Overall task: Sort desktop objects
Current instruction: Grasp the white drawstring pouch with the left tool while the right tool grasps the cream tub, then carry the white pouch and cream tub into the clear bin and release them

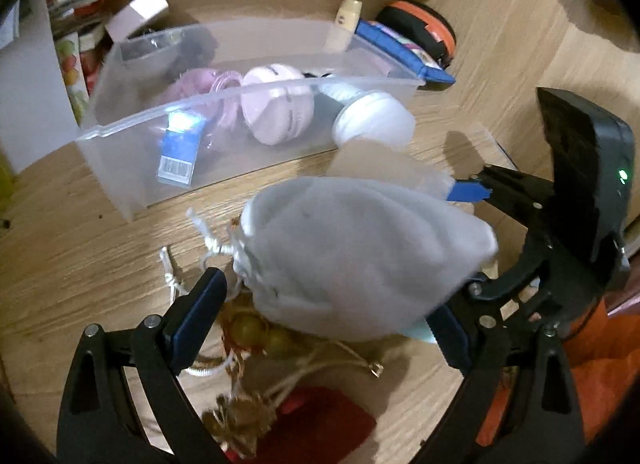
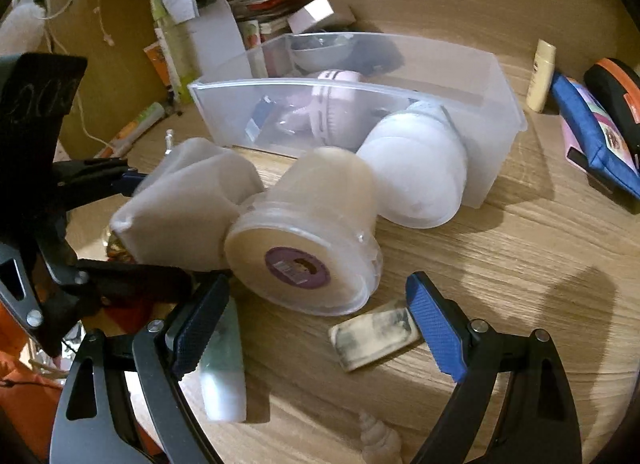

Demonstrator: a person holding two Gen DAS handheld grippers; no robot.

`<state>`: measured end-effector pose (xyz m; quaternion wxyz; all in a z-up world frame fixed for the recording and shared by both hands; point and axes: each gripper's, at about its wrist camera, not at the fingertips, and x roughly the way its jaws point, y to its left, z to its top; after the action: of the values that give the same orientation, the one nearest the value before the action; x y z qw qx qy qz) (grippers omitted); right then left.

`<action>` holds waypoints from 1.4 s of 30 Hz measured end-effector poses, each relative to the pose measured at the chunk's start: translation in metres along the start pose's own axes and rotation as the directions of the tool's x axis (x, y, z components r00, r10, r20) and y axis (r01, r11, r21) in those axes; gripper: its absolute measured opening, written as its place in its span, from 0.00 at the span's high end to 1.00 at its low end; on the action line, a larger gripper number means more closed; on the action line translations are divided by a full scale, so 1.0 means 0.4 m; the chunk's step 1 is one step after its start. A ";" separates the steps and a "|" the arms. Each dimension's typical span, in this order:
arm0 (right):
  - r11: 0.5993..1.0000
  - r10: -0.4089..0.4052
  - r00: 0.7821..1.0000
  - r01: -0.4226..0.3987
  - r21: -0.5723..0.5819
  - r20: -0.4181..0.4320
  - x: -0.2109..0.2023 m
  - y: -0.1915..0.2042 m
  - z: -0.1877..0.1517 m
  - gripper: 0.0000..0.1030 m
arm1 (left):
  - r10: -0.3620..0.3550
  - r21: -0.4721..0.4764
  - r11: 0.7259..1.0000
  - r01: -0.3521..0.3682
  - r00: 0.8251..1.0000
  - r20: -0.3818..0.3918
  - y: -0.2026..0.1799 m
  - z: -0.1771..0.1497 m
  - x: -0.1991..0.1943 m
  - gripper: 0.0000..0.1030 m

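A white drawstring pouch (image 1: 360,256) lies between the wide-apart fingers of my left gripper (image 1: 326,308). It rests over the right finger, and a gap shows beside the left pad, so the gripper is open. The right wrist view shows the same pouch (image 2: 184,199) at the left. My right gripper (image 2: 320,324) stands open just in front of a clear round container (image 2: 304,248) lying on its side, without touching it. A smudged eraser block (image 2: 376,340) lies by its right finger and a pale green tube (image 2: 224,368) by its left. The clear storage bin (image 1: 240,91) holds pink and white items.
A white round jar (image 2: 416,171) leans on the bin's (image 2: 500,103) front wall. A blue pencil case (image 2: 592,143), an orange-black case (image 1: 424,23) and a cream tube (image 2: 542,75) lie to the right. Gold beads (image 1: 248,328) and a red pouch (image 1: 320,416) sit under the left gripper.
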<state>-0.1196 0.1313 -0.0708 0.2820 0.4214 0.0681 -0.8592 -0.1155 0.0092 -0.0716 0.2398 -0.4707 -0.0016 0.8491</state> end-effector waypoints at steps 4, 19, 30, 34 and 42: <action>1.000 -0.008 1.000 0.008 0.009 0.009 -0.003 -0.005 0.000 0.14 | -0.017 -0.046 0.999 0.017 1.000 -0.008 0.033 0.013 0.011 0.07; 0.999 0.011 0.998 -0.013 0.032 0.064 -0.005 0.008 0.004 0.36 | -0.048 -0.173 0.983 0.060 0.996 0.074 0.052 0.020 0.009 0.16; 0.997 -0.005 0.993 -0.004 0.077 0.118 -0.056 -0.009 0.011 0.36 | 0.010 -0.172 0.985 0.020 0.985 0.170 0.042 0.028 -0.027 0.41; 0.996 -0.004 0.990 -0.008 0.083 0.140 -0.074 -0.009 0.016 0.36 | -0.005 -0.204 0.978 0.050 0.976 0.219 0.062 0.026 -0.066 0.53; 0.998 0.012 0.979 -0.024 0.053 0.205 -0.131 0.008 0.028 0.36 | 0.000 -0.238 0.969 0.066 0.963 0.269 0.075 0.032 -0.105 0.55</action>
<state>-0.1001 0.1471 -0.0232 0.2836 0.3390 0.0113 -0.8970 -0.1195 -0.0318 -0.0377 0.1917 -0.3777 -0.1466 0.8939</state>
